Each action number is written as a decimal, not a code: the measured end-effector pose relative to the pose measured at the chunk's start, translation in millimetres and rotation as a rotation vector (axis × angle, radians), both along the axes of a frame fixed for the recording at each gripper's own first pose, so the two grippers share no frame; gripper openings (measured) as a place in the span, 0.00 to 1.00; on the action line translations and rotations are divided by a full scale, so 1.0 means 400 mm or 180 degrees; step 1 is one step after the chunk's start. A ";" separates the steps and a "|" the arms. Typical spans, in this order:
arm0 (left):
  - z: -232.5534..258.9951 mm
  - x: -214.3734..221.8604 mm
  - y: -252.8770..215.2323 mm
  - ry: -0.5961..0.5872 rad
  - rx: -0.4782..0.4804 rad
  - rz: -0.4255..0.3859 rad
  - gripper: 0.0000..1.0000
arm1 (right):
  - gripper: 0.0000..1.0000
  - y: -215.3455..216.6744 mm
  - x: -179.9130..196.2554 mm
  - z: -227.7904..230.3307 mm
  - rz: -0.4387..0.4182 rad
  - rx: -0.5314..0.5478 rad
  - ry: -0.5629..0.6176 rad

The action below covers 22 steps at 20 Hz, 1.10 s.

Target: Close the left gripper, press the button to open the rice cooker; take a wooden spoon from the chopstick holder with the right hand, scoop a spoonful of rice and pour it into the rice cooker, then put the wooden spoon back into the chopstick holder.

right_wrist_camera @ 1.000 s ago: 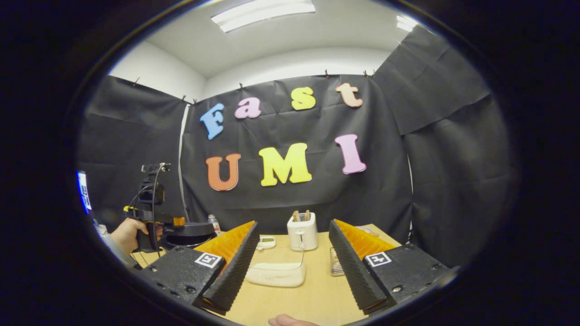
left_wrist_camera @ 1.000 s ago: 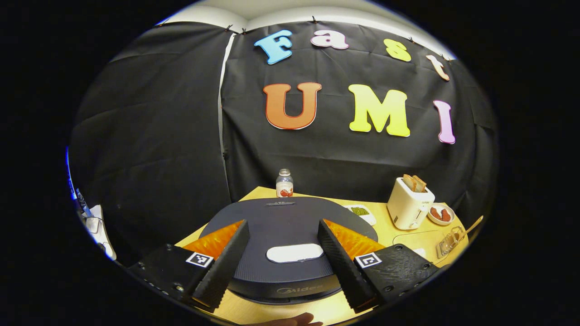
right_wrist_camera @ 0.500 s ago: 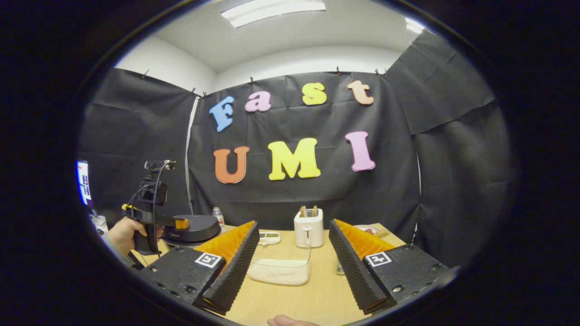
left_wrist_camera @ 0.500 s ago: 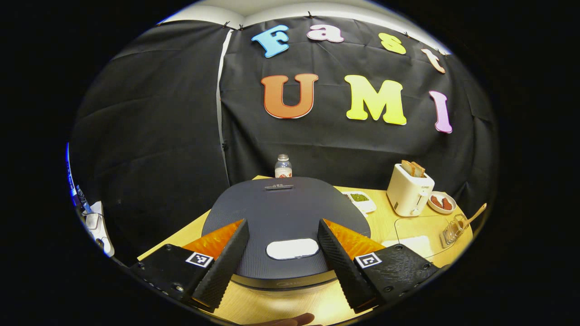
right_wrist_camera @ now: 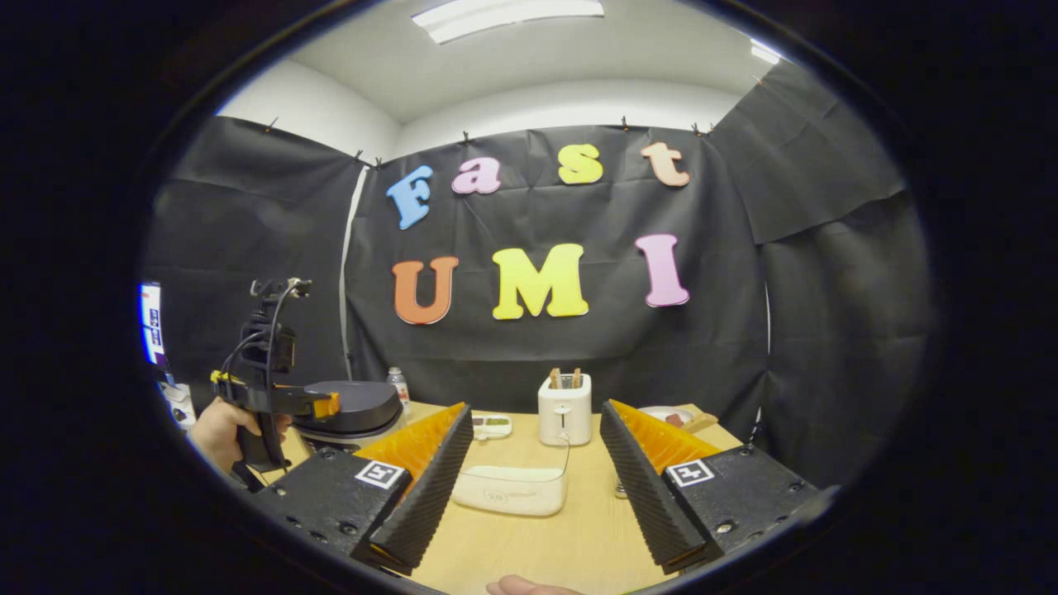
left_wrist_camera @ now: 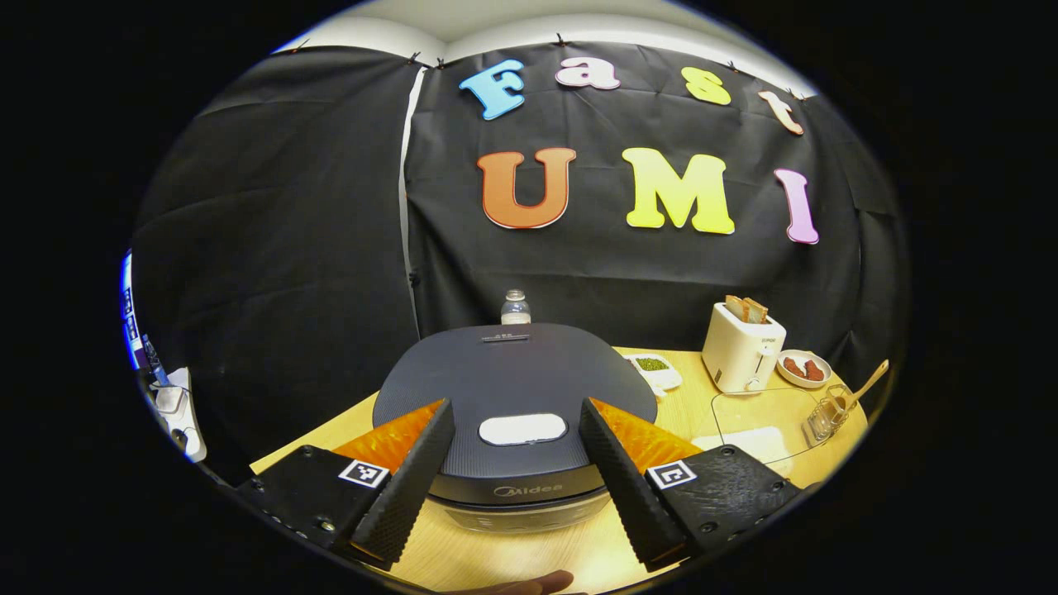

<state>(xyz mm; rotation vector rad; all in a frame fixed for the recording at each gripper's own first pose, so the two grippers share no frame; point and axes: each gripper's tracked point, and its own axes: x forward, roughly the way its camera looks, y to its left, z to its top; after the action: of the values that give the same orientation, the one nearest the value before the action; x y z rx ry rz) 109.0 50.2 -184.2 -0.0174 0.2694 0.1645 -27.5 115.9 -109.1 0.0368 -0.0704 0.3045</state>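
The left hand-held gripper (left_wrist_camera: 517, 471) hangs wide open and empty before the rice cooker (left_wrist_camera: 517, 388); pressing like this, its spread fingers would probably straddle the button (left_wrist_camera: 522, 429).

Wooden spoon (left_wrist_camera: 868, 387) bowl inside holder (left_wrist_camera: 826, 413)

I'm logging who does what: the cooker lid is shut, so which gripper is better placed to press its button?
Left. The left gripper is open right over the rice cooker, its fingers flanking the white button. The right gripper faces the clear rice container and toaster, with the cooker off to its side.
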 end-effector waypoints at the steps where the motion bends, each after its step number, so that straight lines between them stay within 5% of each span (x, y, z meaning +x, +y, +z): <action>1: 0.001 -0.001 -0.002 -0.0040 0.0014 -0.0004 0.99 | 1.00 0.002 0.001 0.000 0.0005 0.0002 0.0000; 10: 0.000 0.007 0.002 -0.0483 0.0083 0.0039 0.99 | 1.00 0.014 0.015 -0.026 0.0035 -0.0035 0.0082; 21: -0.014 0.005 0.000 -0.0501 0.0051 0.0026 0.97 | 1.00 0.013 -0.001 -0.022 0.0015 -0.0068 0.0060; 22: -0.009 0.005 -0.001 -0.0484 0.0053 0.0031 0.87 | 1.00 0.012 -0.005 -0.018 0.0011 -0.0077 0.0047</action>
<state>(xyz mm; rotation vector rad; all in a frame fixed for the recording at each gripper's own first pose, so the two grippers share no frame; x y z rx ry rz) 111.2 49.8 -187.8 -0.0146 0.1162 0.1742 -29.6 120.7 -116.3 0.0153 -0.0521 0.3085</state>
